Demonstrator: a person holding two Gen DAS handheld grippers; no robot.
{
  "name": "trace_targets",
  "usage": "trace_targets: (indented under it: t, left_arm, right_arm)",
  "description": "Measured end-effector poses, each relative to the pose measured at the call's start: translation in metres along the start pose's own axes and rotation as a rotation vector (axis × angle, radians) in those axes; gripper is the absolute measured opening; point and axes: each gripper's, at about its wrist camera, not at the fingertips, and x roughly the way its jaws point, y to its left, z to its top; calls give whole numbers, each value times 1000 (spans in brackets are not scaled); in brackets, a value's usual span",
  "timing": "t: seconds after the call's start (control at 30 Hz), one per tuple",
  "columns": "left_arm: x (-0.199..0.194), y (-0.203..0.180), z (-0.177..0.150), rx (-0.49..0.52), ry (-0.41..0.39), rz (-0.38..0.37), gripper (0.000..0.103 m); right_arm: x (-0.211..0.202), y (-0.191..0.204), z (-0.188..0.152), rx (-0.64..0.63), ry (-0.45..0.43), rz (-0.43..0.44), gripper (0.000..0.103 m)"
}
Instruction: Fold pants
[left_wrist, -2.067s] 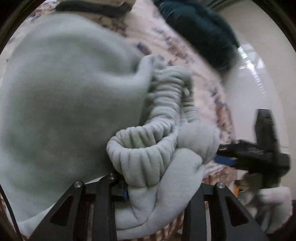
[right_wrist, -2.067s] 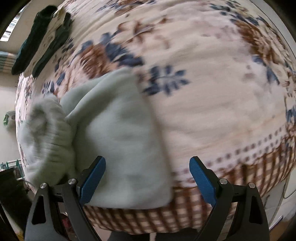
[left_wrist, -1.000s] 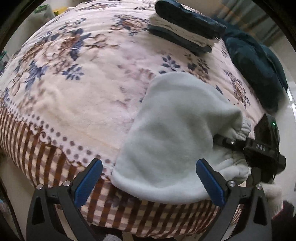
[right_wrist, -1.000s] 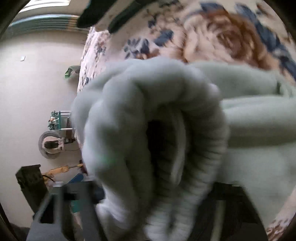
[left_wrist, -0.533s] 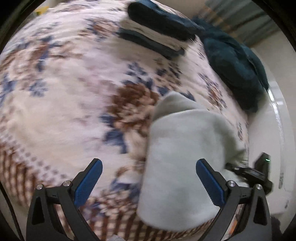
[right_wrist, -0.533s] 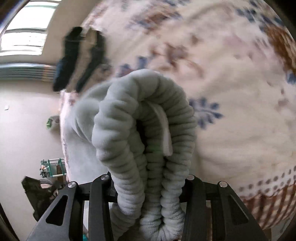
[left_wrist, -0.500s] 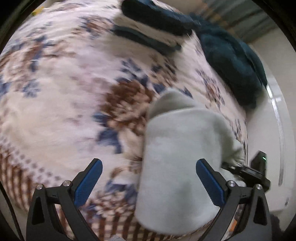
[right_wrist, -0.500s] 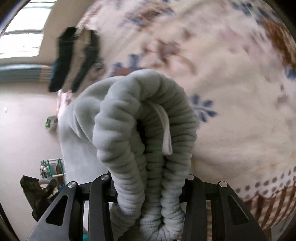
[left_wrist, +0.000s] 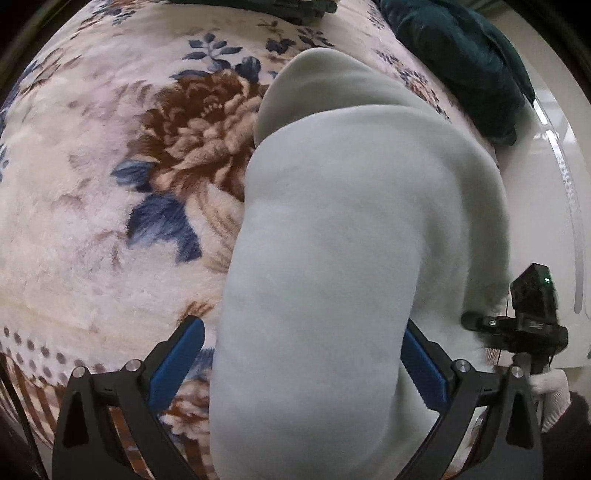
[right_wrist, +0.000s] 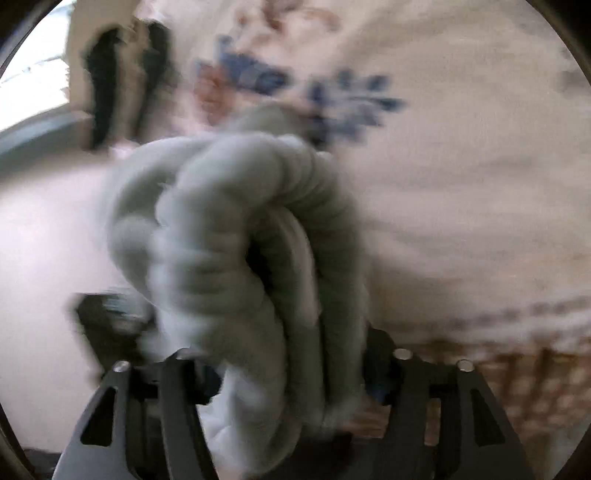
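One bed (left_wrist: 74, 221), covered in a plush cream blanket with brown and blue flowers and a checked brown border, carries everything; dark teal fabric (left_wrist: 454, 48) lies heaped at its far edge. Across the near edge lies the pale grey-green fleece pants (left_wrist: 351, 240), folded into a thick bundle that reaches from mid-blanket down over the border. Left gripper (left_wrist: 295, 365): blue-padded fingers (left_wrist: 175, 363) stand wide apart astride the near end of the bundle, the right pad hard against or just under the fleece edge, nothing pinched. Right gripper (right_wrist: 284, 369): seen from its own blurred view, the ribbed elastic waistband (right_wrist: 258, 240) is bunched between its black fingers (right_wrist: 177, 369); the jaws are opening, and the cloth fills the gap, so whether the pads still press cannot be told. From the left view that same gripper (left_wrist: 517, 325) sits at the bundle's right edge, held in a white-gloved hand (left_wrist: 550, 391). Risks, as I judge them: the waistband is springy and thick, so on release it may uncurl and pull the top layer askew; fleece could drag on a retreating pad and open the fold; the near end overhangs the bed edge and could slide off if the left fingers nudge rather than pin it.
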Motion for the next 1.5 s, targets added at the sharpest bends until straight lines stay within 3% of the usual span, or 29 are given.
trace_targets:
  t: [0.03,0.13,0.27,0.3,0.33,0.37,0.47,0.6,0.73,0.8,0.9,1.0,1.1,1.13,1.2,1.23,1.27,1.4,1.5]
  left_arm:
    - [1,-3,-1,13,4,-2,103]
    - [2,-10,-1,24,1,4,103]
    - [0,-9,3,-1,-5,0,103]
    - [-4,-8,5,-8,-15,-1,103]
    - [-10,-7,6,-12,-33,-6,103]
    - [-18,-5,6,-16,-61,-6,103]
    - [-45,6,3,-48,-130,-4,103]
    - [-85,43,-14,-140,-206,0,103]
    - [-132,102,-48,-309,-289,45,103]
    - [-151,137,-67,-385,-322,95,103]
    - [-168,191,-91,-493,-330,175,103]
    - [-179,238,-112,-582,-345,201,103]
    - [-189,264,-123,-617,-349,188,102]
    - [-192,267,-123,-613,-349,177,102]
    - [-194,268,-112,-578,-347,144,102]
    - [-193,264,-104,-554,-344,128,102]
    - [-192,261,-95,-526,-337,112,102]
    - [-176,245,-44,-415,-322,37,103]
    - [-158,248,-14,-395,-310,-1,103]
  right_arm:
    - [0,-1,0,9,2,-44,79]
    - [-7,6,-2,13,1,27,79]
    - [-9,29,-1,-90,11,-6,78]
    - [-9,30,0,-90,5,-11,76]
    - [-10,33,0,-76,-5,-17,59]
    - [-15,39,-2,-81,-23,-6,52]
    - [-43,90,-19,-212,-117,40,44]
    - [-45,161,-41,-300,-132,170,40]
    - [1,235,-52,-320,-101,316,32]
    - [46,281,-52,-325,-62,384,17]
    - [122,351,-49,-332,9,462,15]
    - [207,423,-54,-423,97,384,15]
    - [274,466,-61,-431,264,315,16]
    - [275,473,-66,-446,273,308,16]
    - [254,477,-76,-504,249,277,35]
    - [239,472,-77,-522,216,250,62]
    - [217,461,-73,-529,157,214,79]
    - [147,410,-35,-492,-65,6,80]
    - [133,374,21,-452,-123,-148,80]
